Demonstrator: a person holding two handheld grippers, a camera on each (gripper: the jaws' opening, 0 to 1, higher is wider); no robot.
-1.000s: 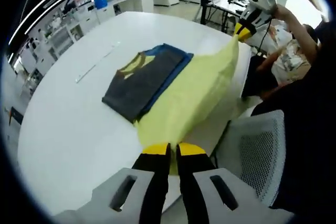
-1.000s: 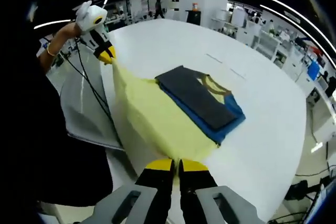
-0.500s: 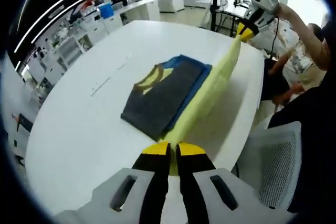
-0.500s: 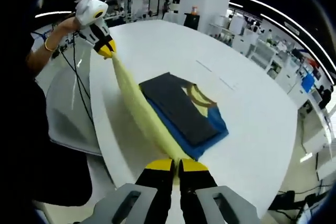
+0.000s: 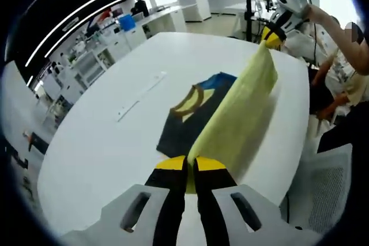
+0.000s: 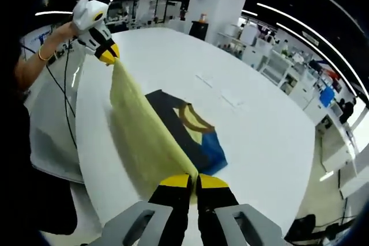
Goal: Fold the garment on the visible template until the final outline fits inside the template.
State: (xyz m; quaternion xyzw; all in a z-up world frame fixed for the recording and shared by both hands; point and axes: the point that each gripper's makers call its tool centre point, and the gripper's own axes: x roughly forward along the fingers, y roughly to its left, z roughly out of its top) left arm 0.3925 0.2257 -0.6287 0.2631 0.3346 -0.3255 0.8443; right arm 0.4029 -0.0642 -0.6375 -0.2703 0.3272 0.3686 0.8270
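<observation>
A pale yellow garment hangs stretched between my two grippers above the white table. My left gripper is shut on one corner of it. My right gripper is shut on the other corner and shows far off in the left gripper view. In the right gripper view the yellow garment runs up to the left gripper. Beneath it lies a folded stack: a dark grey garment with a yellow neckline on a blue garment. The yellow cloth hides part of the stack.
A white mesh chair stands by the table's near edge. A person's hand with a bracelet holds the left gripper. Thin white strips lie on the table beyond the stack. Shelves and desks line the room behind.
Both grippers have lifted and carried the yellow garment over the folded stack, so it now covers more of the grey and blue garments. Both views have shifted with the hands.
</observation>
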